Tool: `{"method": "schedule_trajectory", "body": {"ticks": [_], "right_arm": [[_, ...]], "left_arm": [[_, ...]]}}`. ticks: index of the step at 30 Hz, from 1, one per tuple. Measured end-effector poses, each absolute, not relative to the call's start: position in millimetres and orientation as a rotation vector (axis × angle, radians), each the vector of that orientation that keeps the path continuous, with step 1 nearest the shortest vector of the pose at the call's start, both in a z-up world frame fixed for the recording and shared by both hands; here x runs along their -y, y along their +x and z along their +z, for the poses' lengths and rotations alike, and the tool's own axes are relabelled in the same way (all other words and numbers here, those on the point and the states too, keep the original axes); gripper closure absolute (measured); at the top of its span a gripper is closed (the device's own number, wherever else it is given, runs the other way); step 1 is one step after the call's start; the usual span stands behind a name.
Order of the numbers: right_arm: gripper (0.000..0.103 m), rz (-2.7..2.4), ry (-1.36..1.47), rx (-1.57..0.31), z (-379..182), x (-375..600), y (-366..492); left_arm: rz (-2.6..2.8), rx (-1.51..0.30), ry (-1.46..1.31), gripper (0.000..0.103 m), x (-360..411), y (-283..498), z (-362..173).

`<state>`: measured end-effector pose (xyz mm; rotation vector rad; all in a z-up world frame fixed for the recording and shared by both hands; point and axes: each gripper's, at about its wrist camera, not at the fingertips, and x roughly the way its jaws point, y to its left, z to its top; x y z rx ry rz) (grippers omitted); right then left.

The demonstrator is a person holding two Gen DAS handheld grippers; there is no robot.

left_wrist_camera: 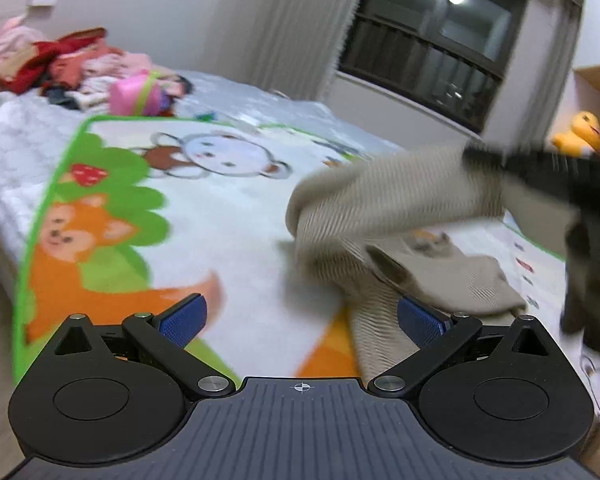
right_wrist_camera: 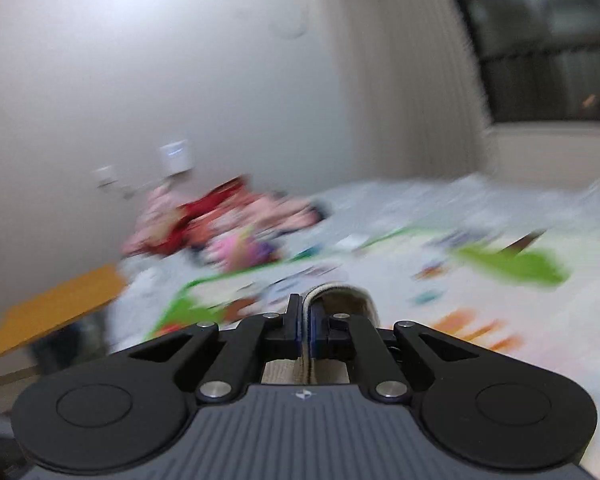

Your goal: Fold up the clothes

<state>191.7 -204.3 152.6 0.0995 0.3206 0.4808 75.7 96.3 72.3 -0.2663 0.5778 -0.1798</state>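
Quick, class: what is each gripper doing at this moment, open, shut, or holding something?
Left gripper: open, blue pads apart, holding nothing.
Right gripper: shut on the beige ribbed knit garment, lifting part of it off the cartoon-animal blanket.

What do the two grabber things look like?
Both look the same. The left gripper has black arms with silver screws, two big round black discs, and a grey ribbed body with a small white crosshair mark. Its fingers have blue bumpy pads. The right gripper has the same black arms, discs and grey ribbed body, with just a sliver of blue showing. No cables or sleeves show.
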Motion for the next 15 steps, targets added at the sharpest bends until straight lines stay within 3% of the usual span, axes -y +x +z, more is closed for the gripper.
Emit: {"method": "schedule_trajectory", "body": {"ticks": [5, 15], "right_arm": [[0.100, 0.257, 0.106, -0.326, 146.7, 278.8, 202.1], [0.098, 0.123, 0.182, -0.564, 61.8, 343.4, 208.5]], "left_arm": [[-0.267, -0.626, -0.238, 0.000, -64.1, 84.3, 57.3], [-0.369, -0.657, -0.182, 0.000, -24.3, 97.4, 46.7]]}}
